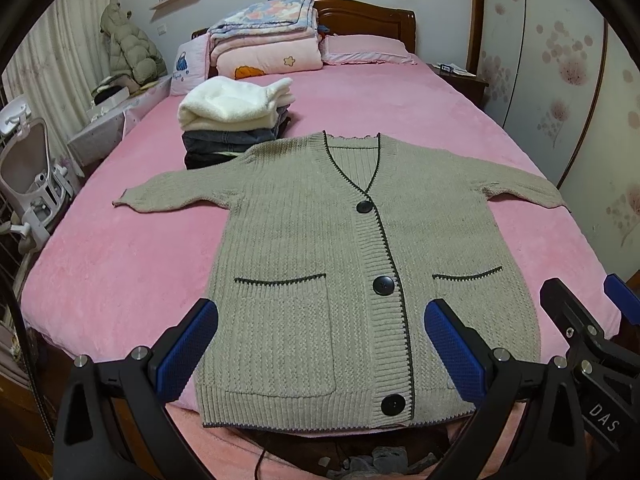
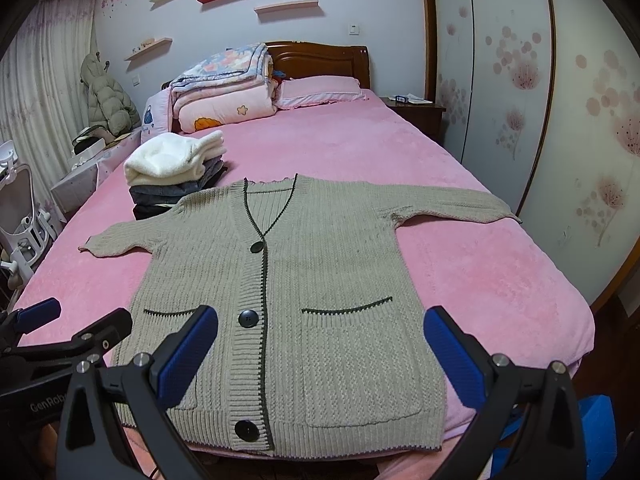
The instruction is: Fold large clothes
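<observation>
Cardigan of beige ribbed knit with dark trim and black buttons (image 1: 320, 248) lies flat, buttoned, sleeves spread, on the pink plush bed cover (image 1: 120, 264), hem at the near edge. The left gripper (image 1: 320, 348) and right gripper (image 2: 320, 350) hang above the hem, jaws wide apart, holding nothing. A folded clothes stack (image 1: 236, 120) sits far left.

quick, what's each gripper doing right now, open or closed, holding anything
Left gripper: open, holding nothing, above the cardigan's hem.
Right gripper: open, holding nothing, also above the hem.
</observation>
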Tool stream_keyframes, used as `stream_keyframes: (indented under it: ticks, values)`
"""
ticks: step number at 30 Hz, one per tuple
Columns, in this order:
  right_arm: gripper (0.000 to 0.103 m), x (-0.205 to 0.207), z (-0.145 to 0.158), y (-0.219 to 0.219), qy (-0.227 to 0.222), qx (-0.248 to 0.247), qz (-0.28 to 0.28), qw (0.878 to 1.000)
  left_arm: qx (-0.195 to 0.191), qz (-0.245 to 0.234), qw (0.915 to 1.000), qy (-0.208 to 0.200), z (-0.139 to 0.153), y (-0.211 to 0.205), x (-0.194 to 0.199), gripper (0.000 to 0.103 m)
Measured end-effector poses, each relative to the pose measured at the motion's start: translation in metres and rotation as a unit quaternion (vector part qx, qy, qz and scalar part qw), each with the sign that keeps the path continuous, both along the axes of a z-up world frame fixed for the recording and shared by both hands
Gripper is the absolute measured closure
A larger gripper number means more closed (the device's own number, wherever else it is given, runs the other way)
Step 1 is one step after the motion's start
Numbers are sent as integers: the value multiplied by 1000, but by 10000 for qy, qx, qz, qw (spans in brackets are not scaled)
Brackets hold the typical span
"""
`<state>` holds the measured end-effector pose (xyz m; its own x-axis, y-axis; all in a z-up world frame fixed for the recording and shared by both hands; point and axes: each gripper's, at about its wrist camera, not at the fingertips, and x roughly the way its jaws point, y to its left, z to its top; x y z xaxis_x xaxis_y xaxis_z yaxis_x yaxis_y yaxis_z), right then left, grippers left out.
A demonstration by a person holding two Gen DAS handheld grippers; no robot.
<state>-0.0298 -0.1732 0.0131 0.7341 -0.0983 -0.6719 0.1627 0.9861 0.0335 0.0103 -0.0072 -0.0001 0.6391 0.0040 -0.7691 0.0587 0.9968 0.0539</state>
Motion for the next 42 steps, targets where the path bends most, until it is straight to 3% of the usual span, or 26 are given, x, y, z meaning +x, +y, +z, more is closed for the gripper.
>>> stream_keyframes:
  ticks: [24,42]
  values:
    - [0,36,16,-21,-265,-311,1,9992,122,29,9999,-19,5,-15,39,1]
    - [0,65,20,-37,-77,-164,-48,9998,236,79,9997,-13,8,-8,72,1]
